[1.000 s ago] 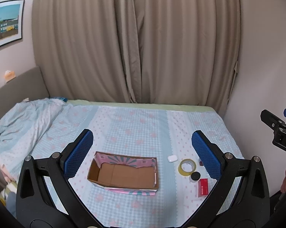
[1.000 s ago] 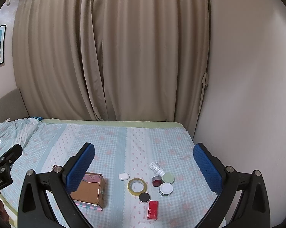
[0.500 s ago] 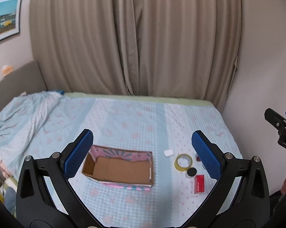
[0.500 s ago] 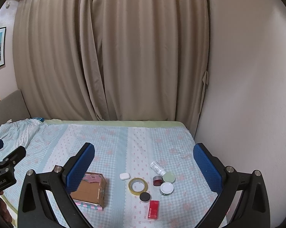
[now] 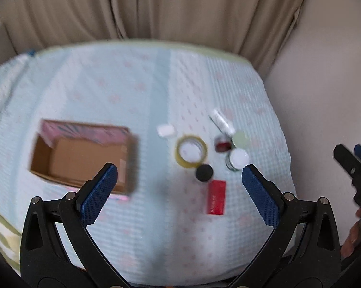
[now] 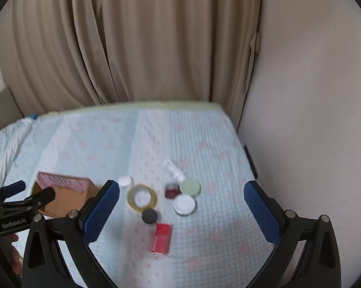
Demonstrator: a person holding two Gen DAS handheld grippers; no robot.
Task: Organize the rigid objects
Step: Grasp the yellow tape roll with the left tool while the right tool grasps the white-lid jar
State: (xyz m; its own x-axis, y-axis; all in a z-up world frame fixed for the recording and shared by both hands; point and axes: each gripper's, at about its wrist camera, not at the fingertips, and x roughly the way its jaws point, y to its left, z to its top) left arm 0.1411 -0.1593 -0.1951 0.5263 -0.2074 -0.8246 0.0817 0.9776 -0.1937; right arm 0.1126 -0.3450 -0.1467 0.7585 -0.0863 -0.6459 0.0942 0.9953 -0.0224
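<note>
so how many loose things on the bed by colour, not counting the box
white: 3 (small case, tube, round lid)
red: 2 (flat packet, small jar)
yellow tape roll: 1
black cap: 1
pale green lid: 1
total: 8

This is a bedroom in someone's home. A bed [image 6: 204, 252] with a pale blue sheet dotted in pink fills the floor space, pushed against a plain cream wall [image 6: 312, 96]. Full-length beige curtains [image 6: 144, 43] hang behind it, and a rumpled quilt [image 5: 2, 91] lies bunched at one side.
</note>
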